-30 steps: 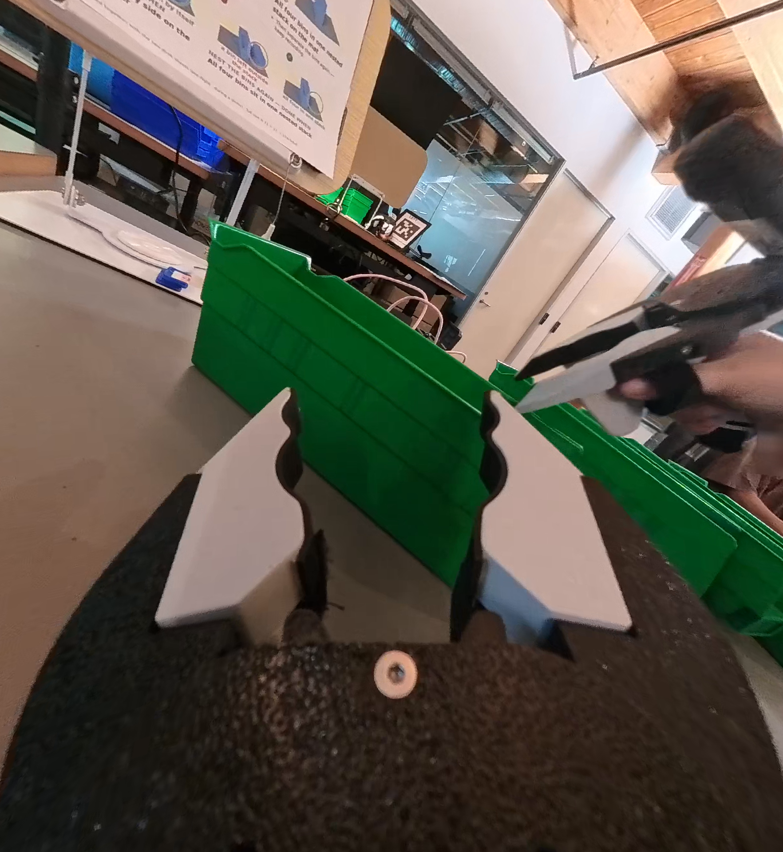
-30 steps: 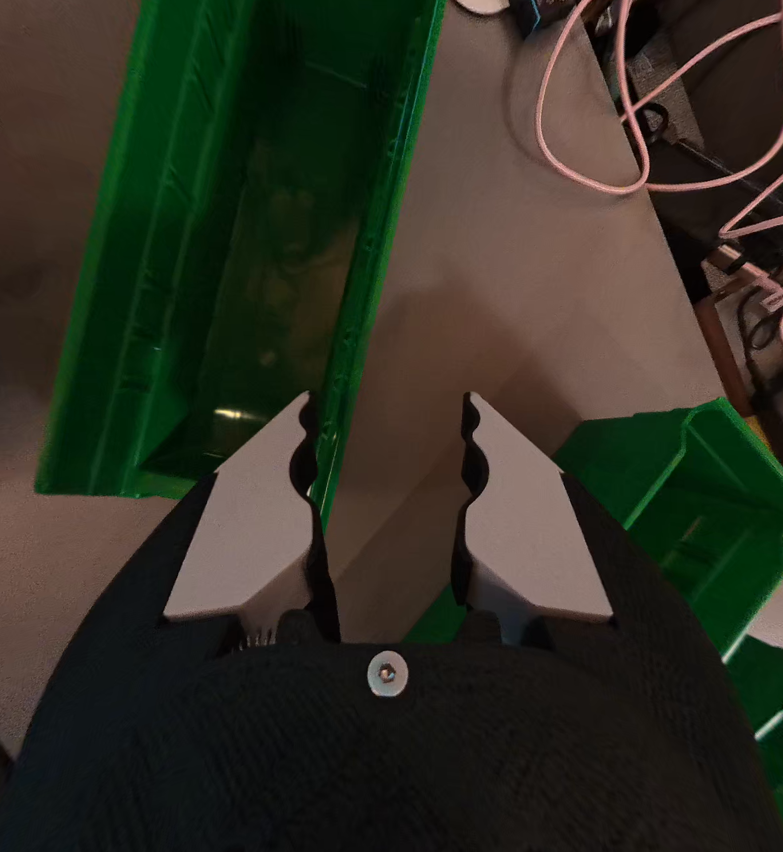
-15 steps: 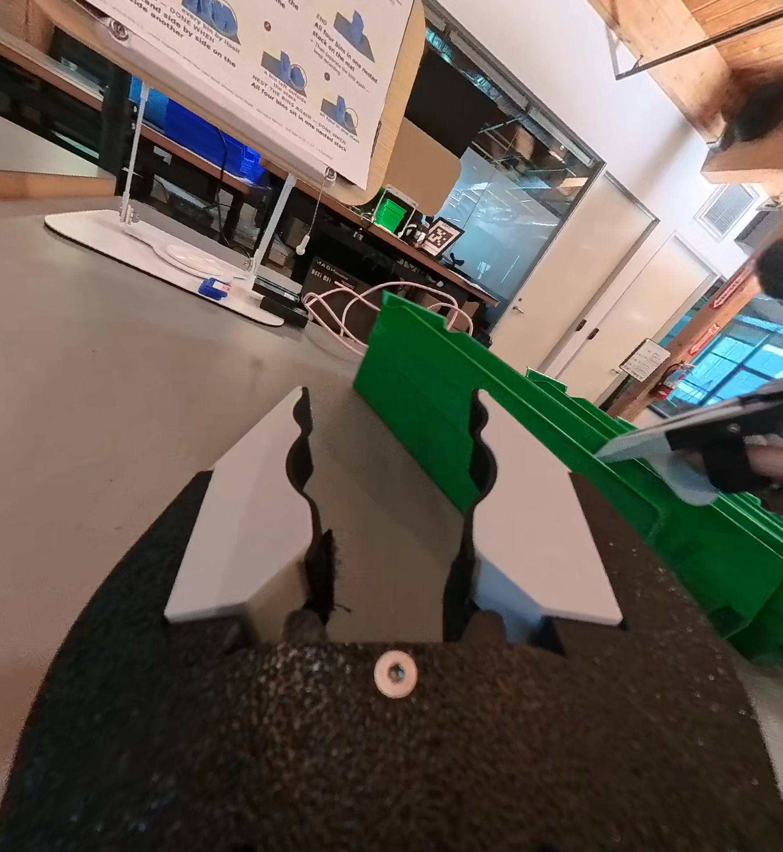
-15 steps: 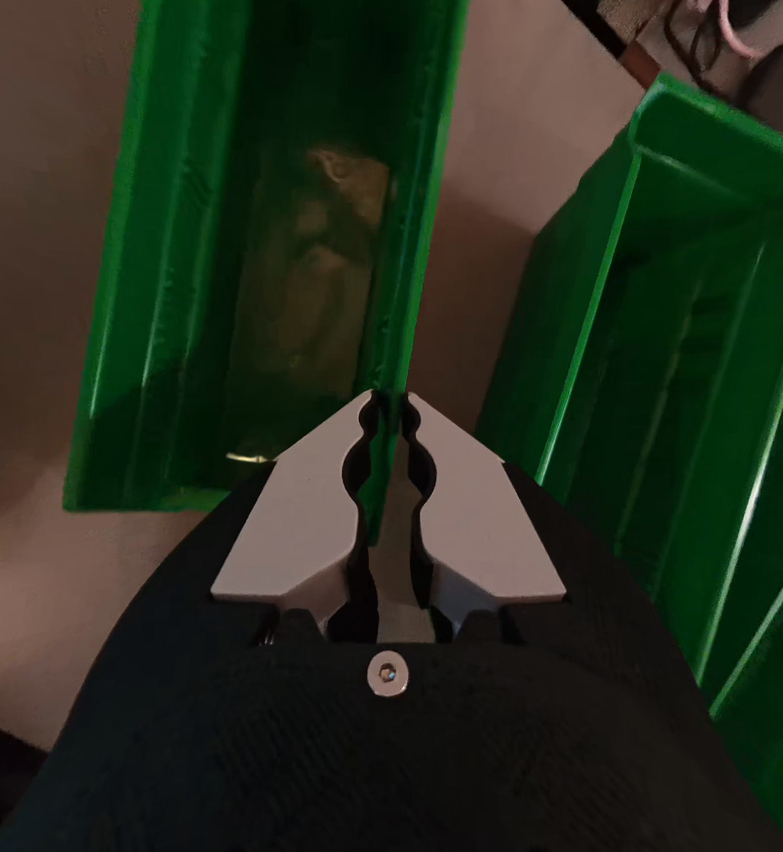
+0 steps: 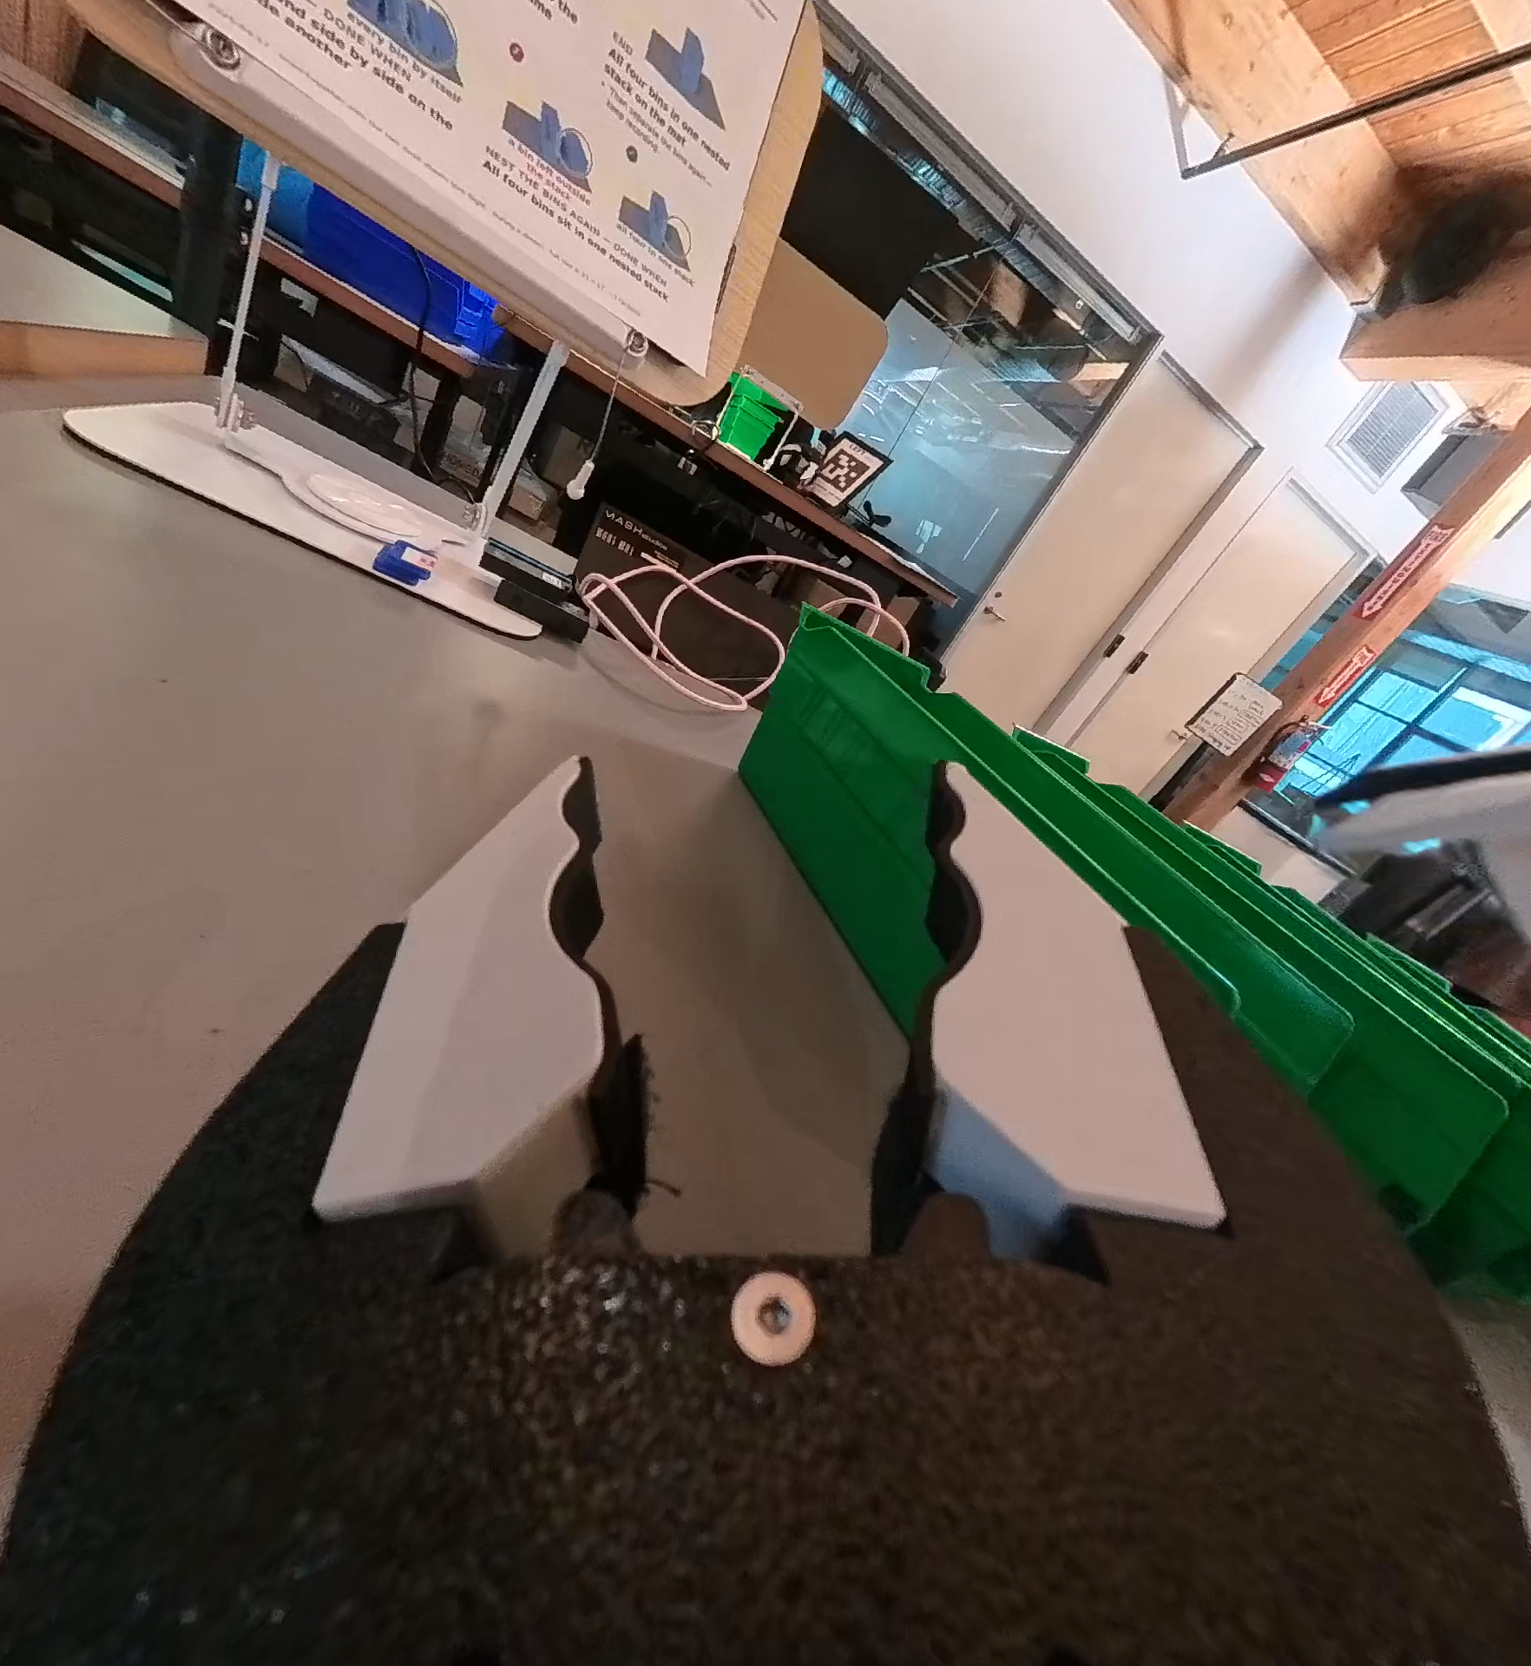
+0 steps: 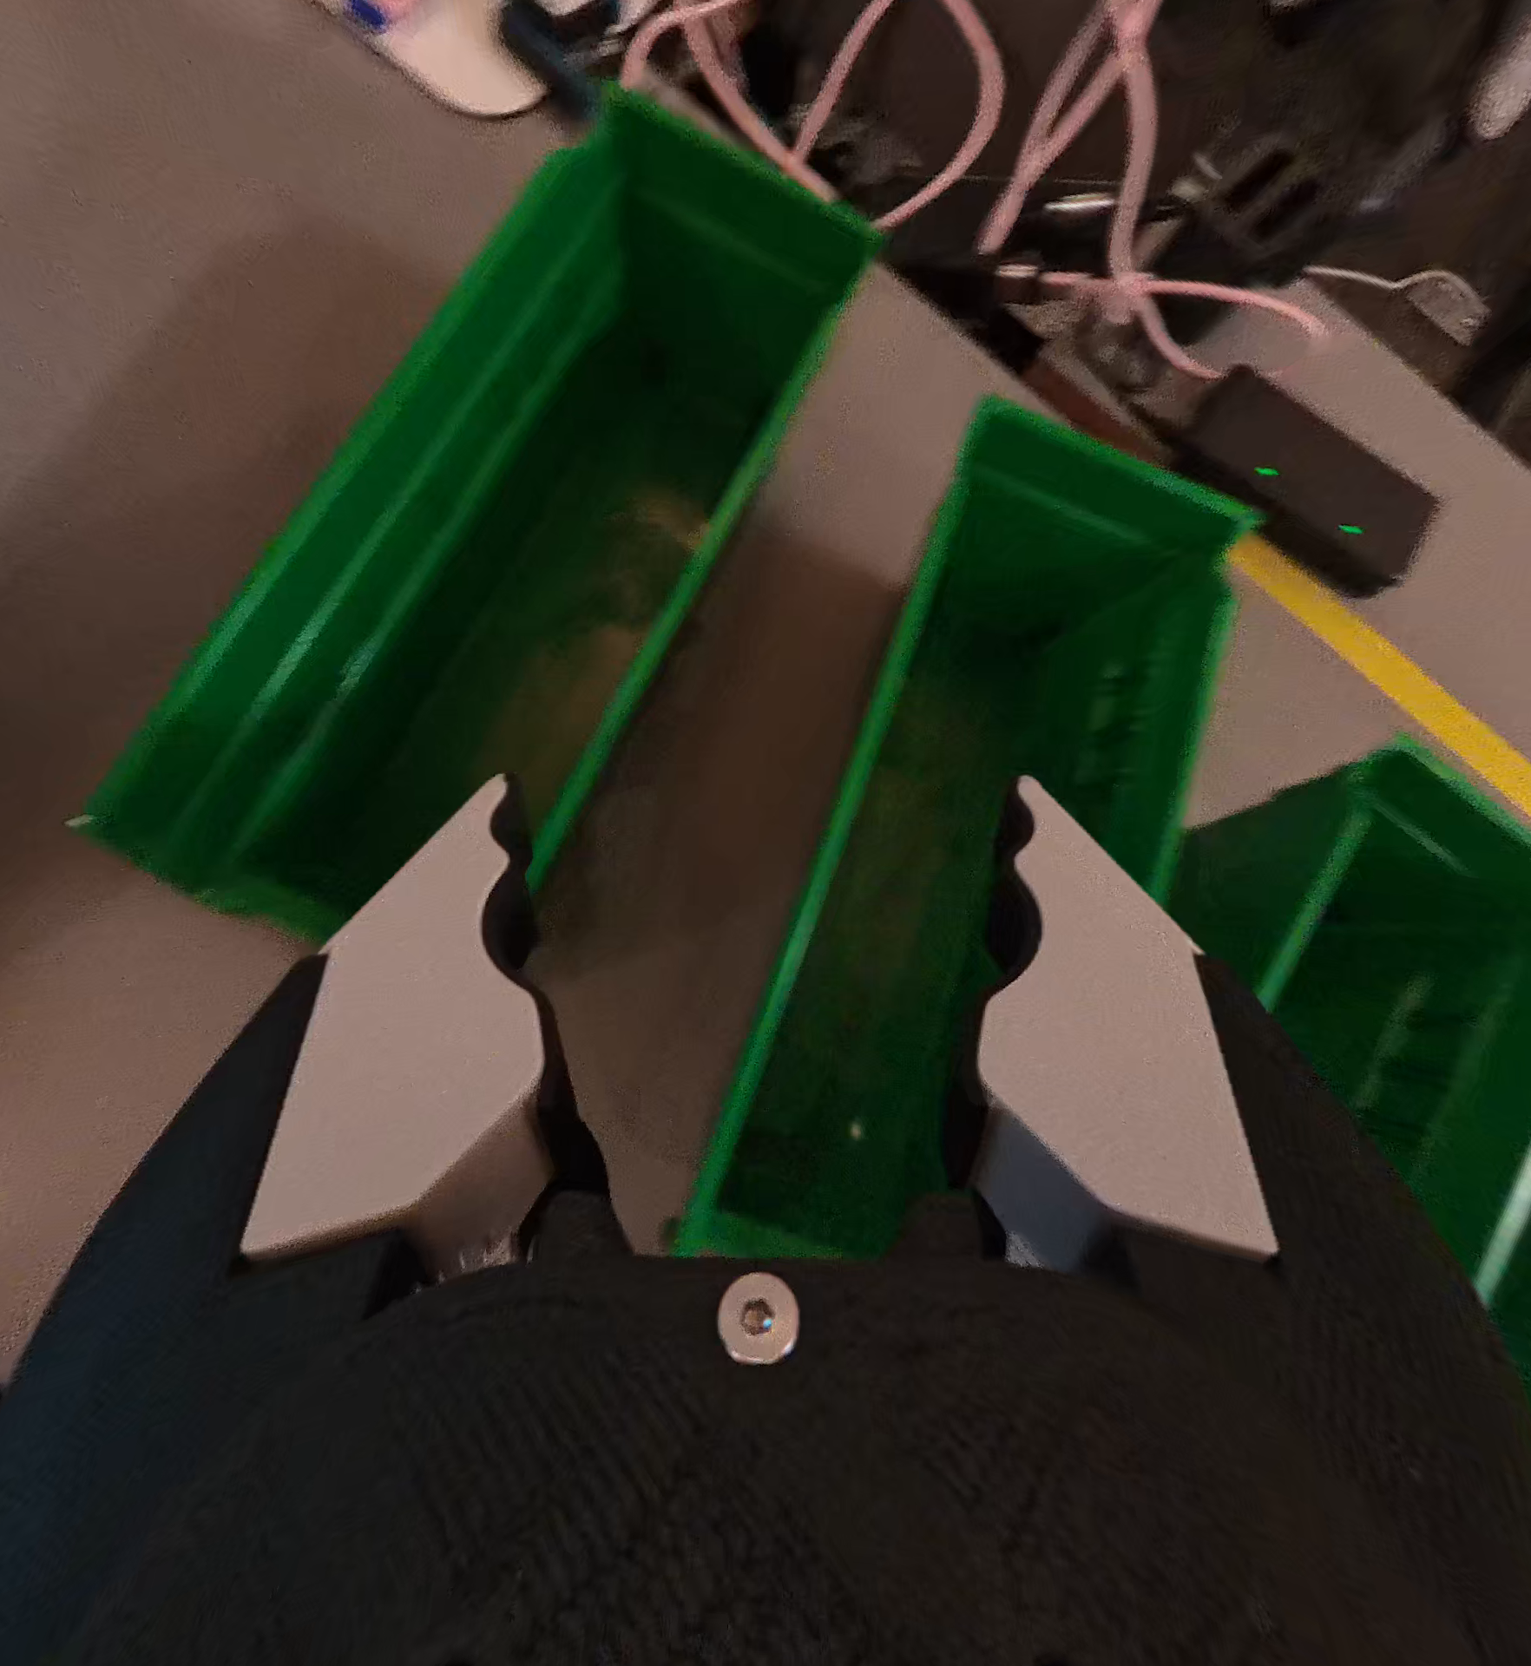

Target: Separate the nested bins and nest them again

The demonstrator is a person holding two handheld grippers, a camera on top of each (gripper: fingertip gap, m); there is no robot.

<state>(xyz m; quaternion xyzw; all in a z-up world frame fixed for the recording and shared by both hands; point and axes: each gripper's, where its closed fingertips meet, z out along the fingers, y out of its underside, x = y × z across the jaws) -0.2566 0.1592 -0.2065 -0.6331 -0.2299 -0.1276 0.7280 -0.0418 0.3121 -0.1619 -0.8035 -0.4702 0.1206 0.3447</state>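
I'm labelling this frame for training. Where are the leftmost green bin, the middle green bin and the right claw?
leftmost green bin (image 6: 365, 631): right wrist view, inner left wall.
middle green bin (image 6: 843, 856): right wrist view, left rim.
right claw (image 6: 762, 793): right wrist view, gap midway between its open fingertips.

right gripper (image 6: 762, 802) let go of left bin (image 6: 437, 577) wall | jaws now wide (above middle bin (image 6: 1059, 721))

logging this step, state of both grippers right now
left gripper: open, holding nothing
right gripper: open, holding nothing, above the green bins
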